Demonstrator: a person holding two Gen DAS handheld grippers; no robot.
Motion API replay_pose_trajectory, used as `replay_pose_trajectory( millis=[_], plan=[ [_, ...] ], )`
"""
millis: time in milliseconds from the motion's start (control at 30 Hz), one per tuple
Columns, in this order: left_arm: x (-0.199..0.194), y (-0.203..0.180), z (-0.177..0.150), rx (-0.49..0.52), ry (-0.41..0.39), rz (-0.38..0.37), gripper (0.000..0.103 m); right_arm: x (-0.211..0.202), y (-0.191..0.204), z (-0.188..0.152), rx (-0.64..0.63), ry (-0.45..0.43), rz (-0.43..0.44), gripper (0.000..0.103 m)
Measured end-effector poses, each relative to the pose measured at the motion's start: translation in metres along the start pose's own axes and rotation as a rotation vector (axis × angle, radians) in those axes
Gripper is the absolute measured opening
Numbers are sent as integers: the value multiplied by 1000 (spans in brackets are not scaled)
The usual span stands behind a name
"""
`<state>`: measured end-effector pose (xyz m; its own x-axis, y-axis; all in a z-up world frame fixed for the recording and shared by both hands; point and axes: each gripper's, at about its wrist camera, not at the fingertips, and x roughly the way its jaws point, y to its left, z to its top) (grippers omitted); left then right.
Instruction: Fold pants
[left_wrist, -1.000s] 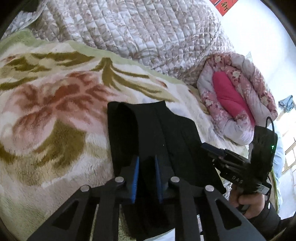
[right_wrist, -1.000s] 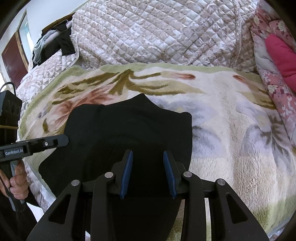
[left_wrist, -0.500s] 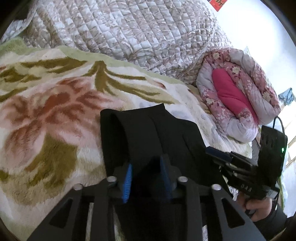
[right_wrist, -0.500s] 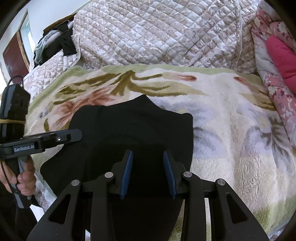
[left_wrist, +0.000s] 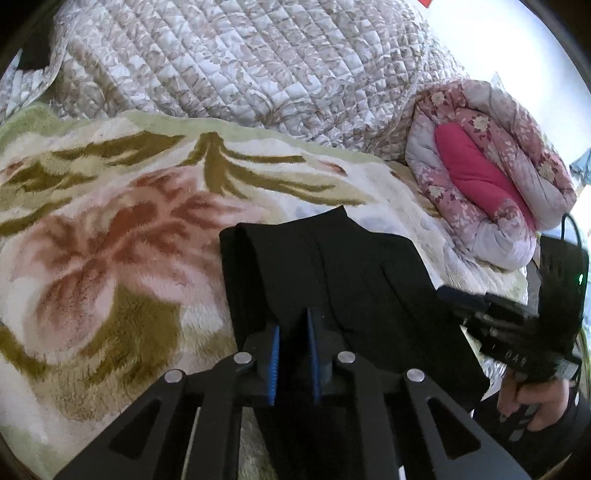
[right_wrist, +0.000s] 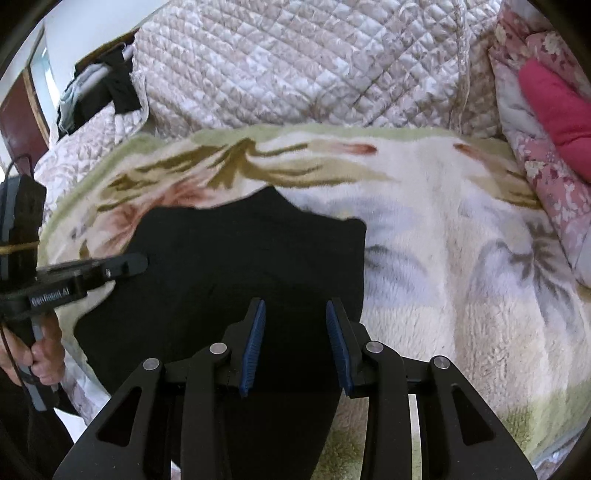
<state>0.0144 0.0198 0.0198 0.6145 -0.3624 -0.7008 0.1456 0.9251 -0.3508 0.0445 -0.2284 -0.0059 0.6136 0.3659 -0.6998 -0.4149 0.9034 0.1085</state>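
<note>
Left hand-held gripper (left_wrist: 293, 360) narrowed, jaws just closing, black cloth between blue pads, pinch itself not discernible. Right hand-held gripper (right_wrist: 295, 339) parted moderately over same cloth, grip unclear. Black pants (right_wrist: 236, 266) folded flat on floral blanket (right_wrist: 443, 277) at bed's near edge. Beyond at 12 o'clock, quilted bedspread (left_wrist: 258, 66); at 2 o'clock, rolled pink quilt (left_wrist: 491, 177).

Each hand-held gripper is matte black. The left hand-held gripper (left_wrist: 293, 360) has two angular fingers with triangular cut-outs, silver pivot screws and ribbed blue pads (left_wrist: 273, 363). The right hand-held gripper (right_wrist: 295, 345) is built the same. Its rear box, at 3 o'clock in the left view, carries a green indicator light and a black cable. A dark sleeve (left_wrist: 576, 428) covers the wrist.
</note>
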Motion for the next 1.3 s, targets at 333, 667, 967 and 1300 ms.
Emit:
replay_pose_trajectory(
  millis=[333, 667, 967, 1300],
  plan=[
    [-39, -23, -2, 68, -80, 65, 16, -11, 17, -3, -50, -32, 63, 35],
    [-29, -56, -31, 176, -14, 66, 16, -15, 28, -17, -76, -26, 91, 35],
    [-18, -55, -41, 204, -20, 105, 16, -1, 36, -27, -116, 34, 87, 35],
    [-13, -47, -27, 214, -37, 134, 16, -3, 10, -16, -10, -5, 40, 35]
  ],
)
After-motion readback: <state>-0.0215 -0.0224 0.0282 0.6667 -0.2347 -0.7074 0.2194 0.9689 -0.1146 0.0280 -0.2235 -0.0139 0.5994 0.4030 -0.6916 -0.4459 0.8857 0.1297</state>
